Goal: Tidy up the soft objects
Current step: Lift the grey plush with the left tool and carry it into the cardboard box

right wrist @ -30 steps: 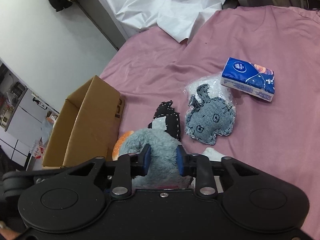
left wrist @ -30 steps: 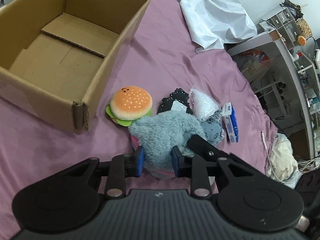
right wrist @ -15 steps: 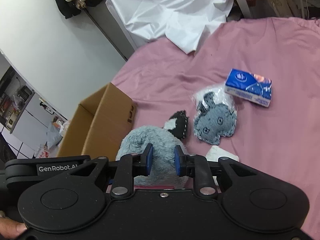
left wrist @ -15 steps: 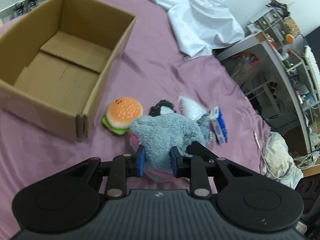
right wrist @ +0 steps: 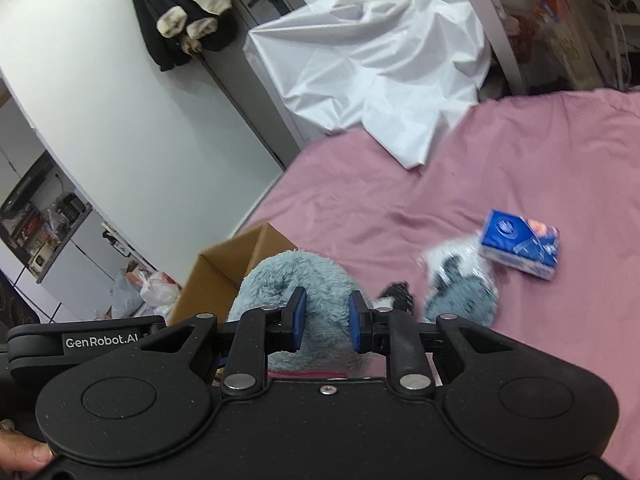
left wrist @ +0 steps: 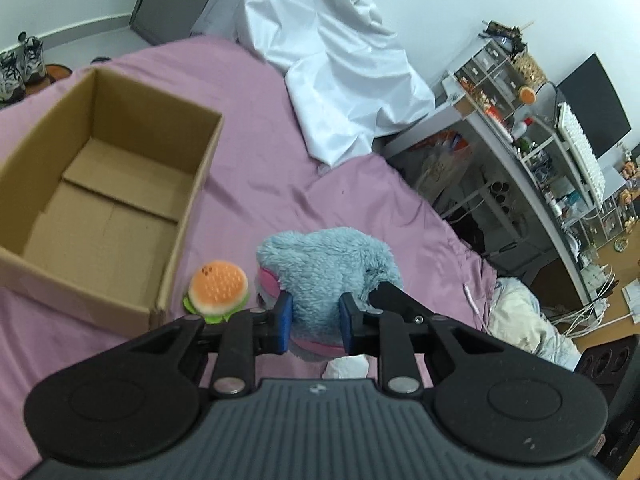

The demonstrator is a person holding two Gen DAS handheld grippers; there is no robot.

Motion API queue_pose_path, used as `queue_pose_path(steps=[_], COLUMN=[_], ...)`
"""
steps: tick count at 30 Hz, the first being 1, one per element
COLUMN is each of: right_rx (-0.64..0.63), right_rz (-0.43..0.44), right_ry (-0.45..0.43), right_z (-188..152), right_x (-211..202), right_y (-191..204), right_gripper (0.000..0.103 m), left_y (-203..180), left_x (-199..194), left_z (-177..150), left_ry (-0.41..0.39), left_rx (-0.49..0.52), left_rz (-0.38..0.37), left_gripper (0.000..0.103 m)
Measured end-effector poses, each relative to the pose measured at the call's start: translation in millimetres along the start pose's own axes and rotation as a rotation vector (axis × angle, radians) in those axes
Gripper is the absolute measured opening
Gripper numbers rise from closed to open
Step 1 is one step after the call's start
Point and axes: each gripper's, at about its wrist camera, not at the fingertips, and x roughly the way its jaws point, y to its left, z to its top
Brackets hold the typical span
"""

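Note:
My left gripper (left wrist: 314, 322) is shut on a fluffy blue-grey plush toy (left wrist: 328, 268) with pink trim and holds it above the pink bed. My right gripper (right wrist: 324, 320) is shut on the same plush toy (right wrist: 296, 280) from the other side. An open, empty cardboard box (left wrist: 100, 208) stands at the left; its corner shows in the right wrist view (right wrist: 224, 276). A burger plush (left wrist: 218, 290) lies beside the box. A small grey denim toy in a plastic bag (right wrist: 460, 292) and a black-and-white soft piece (right wrist: 396, 296) lie on the bed.
A blue tissue pack (right wrist: 520, 248) lies right of the bagged toy. A white sheet (left wrist: 340, 72) is heaped at the far side of the pink bed (left wrist: 260, 120). Cluttered shelves (left wrist: 540, 160) stand beyond the bed's right edge. A dark coat (right wrist: 184, 12) hangs on the wall.
Both grippers have lifted the blue-grey plush up off the bed. The box, burger and other toys now look farther below.

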Motion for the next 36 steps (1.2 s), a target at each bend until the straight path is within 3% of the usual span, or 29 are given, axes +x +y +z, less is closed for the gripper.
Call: queue_pose_path(steps=[18, 30, 36], right_rx=[-0.058, -0.137, -0.112], right_rz=[0.148, 0.161, 0.165], right_ry=[0.009, 0.048, 0.080], right_z=[28, 37, 36], right_x=[42, 86, 116], right_y=[60, 99, 106], right_gripper=[0.022, 0.022, 0.024], left_y=[33, 72, 95], left_x=[-47, -45, -32], left_z=[49, 80, 90], left_ry=[-0.127, -0.165, -0.174], left_rx=[-0.003, -0.031, -0.052], left_rz=[0.078, 0.138, 0.174], left_gripper=[0.021, 0.020, 0.019])
